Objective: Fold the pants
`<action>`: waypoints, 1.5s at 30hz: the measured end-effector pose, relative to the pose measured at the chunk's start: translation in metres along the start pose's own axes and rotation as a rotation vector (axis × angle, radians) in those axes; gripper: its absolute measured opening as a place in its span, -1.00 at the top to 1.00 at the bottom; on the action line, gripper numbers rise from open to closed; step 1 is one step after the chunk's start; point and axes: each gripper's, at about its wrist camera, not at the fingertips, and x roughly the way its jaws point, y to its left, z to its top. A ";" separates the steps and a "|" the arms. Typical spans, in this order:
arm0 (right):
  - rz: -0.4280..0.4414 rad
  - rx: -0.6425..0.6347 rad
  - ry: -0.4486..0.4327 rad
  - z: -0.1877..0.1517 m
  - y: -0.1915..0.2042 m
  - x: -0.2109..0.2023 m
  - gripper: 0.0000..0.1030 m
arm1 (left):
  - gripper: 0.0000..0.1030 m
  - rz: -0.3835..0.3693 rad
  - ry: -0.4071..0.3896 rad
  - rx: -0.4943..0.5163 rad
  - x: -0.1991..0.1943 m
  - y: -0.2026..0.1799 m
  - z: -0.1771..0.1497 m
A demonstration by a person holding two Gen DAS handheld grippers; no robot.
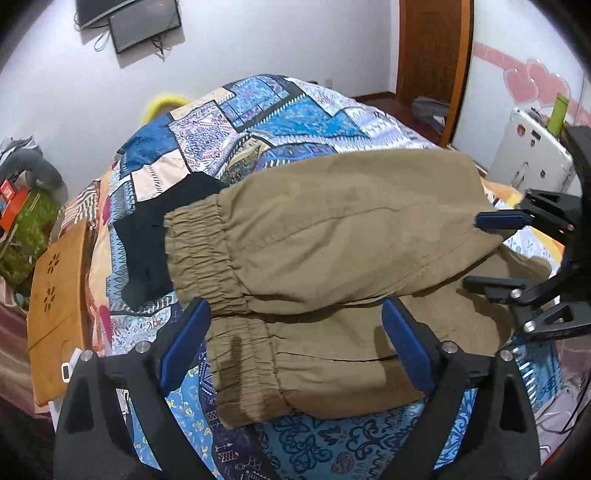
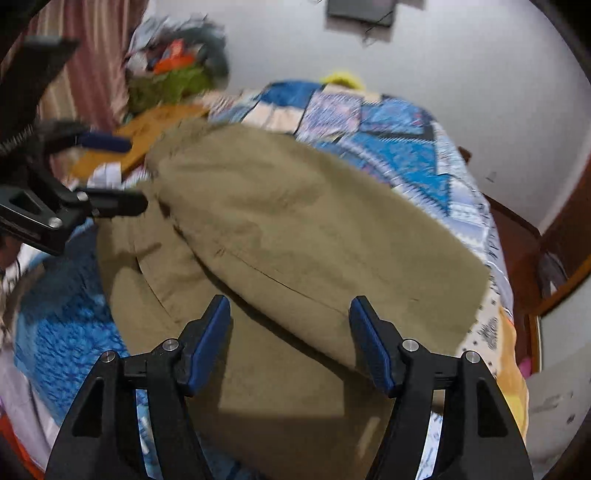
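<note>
The khaki pants (image 1: 332, 236) lie on a bed covered by a blue patchwork quilt (image 1: 295, 114), folded so that one leg lies on top of the other. In the left wrist view the two elastic cuffs (image 1: 199, 254) point toward the left side of the frame, the upper one stacked slightly behind the lower one, with a seam running along each leg. A black garment (image 1: 155, 236) lies on the quilt just beside the upper cuff, partly tucked under it.

The left gripper (image 1: 299, 343) hangs above the near edge of the pants with its blue-padded fingers (image 1: 184, 339) spread wide, one at either side of the lower leg, pinching nothing. The right gripper (image 1: 484, 251) shows at the right edge of the same view, near the far end of the pants; its jaws stand apart, and whether the upper blue pad touches the cloth cannot be told.

In the right wrist view, which is blurred, the right gripper (image 2: 290, 325) is likewise spread open over the wide end of the pants (image 2: 295, 229), empty. The left gripper (image 2: 129, 173) appears at the left edge, open, by the cuffs.

An orange-brown wooden board (image 1: 55, 295) with flower cut-outs stands beside the bed, and dark screens (image 1: 144, 26) hang on the white wall.
</note>
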 end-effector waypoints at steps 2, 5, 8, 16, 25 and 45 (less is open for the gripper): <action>-0.002 -0.045 0.039 0.000 0.004 0.010 -0.23 | -0.83 -0.001 0.015 0.016 0.006 -0.004 -0.001; -0.028 -0.068 0.032 0.003 0.007 0.015 -0.12 | -0.83 -0.033 0.021 0.048 0.013 -0.009 0.000; -0.002 -0.091 0.036 0.006 0.010 0.018 0.37 | -0.83 -0.046 0.013 0.080 0.015 -0.014 0.003; 0.030 -0.049 -0.066 0.018 0.008 -0.009 0.88 | -0.83 -0.019 -0.010 0.175 0.023 -0.030 0.012; 0.043 0.012 -0.123 0.022 -0.007 -0.033 0.92 | 0.45 0.064 -0.085 0.175 0.022 -0.023 0.026; 0.109 0.099 -0.104 -0.035 0.018 -0.056 0.92 | 0.79 -0.070 -0.045 0.095 -0.019 -0.041 -0.039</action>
